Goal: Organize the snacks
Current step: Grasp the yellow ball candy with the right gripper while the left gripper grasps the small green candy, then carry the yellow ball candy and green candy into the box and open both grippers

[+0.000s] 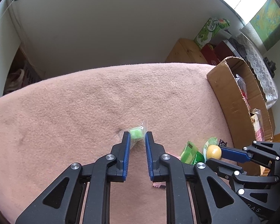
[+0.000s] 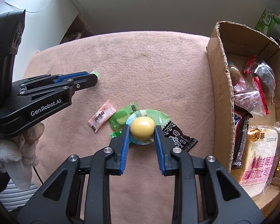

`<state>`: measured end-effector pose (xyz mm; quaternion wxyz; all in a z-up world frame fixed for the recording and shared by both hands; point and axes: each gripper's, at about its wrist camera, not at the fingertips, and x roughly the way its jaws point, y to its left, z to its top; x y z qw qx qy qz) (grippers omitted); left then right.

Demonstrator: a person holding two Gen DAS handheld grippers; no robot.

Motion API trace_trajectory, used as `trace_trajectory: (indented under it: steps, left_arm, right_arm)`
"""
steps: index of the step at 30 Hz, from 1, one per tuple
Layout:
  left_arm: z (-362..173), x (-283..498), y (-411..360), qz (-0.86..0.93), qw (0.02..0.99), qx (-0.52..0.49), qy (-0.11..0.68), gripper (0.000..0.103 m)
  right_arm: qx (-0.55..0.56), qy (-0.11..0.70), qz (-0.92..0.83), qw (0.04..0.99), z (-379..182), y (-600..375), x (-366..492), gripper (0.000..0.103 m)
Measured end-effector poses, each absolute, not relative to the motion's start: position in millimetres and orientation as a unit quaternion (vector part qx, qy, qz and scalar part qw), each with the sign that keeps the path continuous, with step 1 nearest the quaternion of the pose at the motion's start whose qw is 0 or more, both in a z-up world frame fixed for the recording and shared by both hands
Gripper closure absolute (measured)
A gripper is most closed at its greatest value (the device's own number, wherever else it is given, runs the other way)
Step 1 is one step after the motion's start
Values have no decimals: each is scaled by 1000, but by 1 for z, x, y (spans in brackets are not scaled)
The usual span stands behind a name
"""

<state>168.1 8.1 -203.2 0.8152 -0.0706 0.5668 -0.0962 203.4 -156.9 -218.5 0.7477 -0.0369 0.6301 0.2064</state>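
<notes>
My left gripper (image 1: 137,135) has its jaws around a green candy in a clear wrapper (image 1: 136,133) on the pink blanket (image 1: 84,102); one pad touches it, the other stands just off it. My right gripper (image 2: 142,129) is shut on a yellow jelly cup with a green lid (image 2: 142,127), resting on the blanket; it also shows in the left wrist view (image 1: 213,151). Around it lie a green packet (image 2: 122,118), a pink packet (image 2: 101,118) and a dark brown packet (image 2: 179,137). The left gripper (image 2: 95,76) shows in the right wrist view.
An open cardboard box (image 2: 221,85) stands at the blanket's right side and holds several wrapped snacks, including a bread pack (image 2: 261,155). The box also shows in the left wrist view (image 1: 227,100). A wooden shelf with colourful cartons (image 1: 209,31) is behind the blanket.
</notes>
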Motion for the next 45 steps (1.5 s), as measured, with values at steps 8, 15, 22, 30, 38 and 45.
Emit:
trace_trajectory:
  steps: [8, 15, 22, 30, 38, 45]
  left_arm:
    - [-195, 160, 16, -92, 818, -72, 563, 90]
    - [-193, 159, 17, -87, 818, -78, 564, 90]
    - [-181, 159, 12, -95, 822, -79, 555, 90]
    - [-157, 162, -11, -122, 830, -70, 539, 90]
    - [-129, 169, -50, -164, 839, -53, 517, 90]
    - [-114, 176, -87, -199, 840, -30, 504, 90]
  right_arm:
    - [-35, 622, 214, 752, -208, -160, 205, 76]
    - [-31, 615, 217, 757, -196, -168, 205, 76]
    - [-24, 603, 223, 765, -176, -176, 205, 76]
    - [-12, 585, 218, 781, -148, -189, 203, 76]
    - [-3, 567, 191, 801, -125, -224, 205, 76]
    - [15, 556, 153, 817, -116, -264, 207, 76]
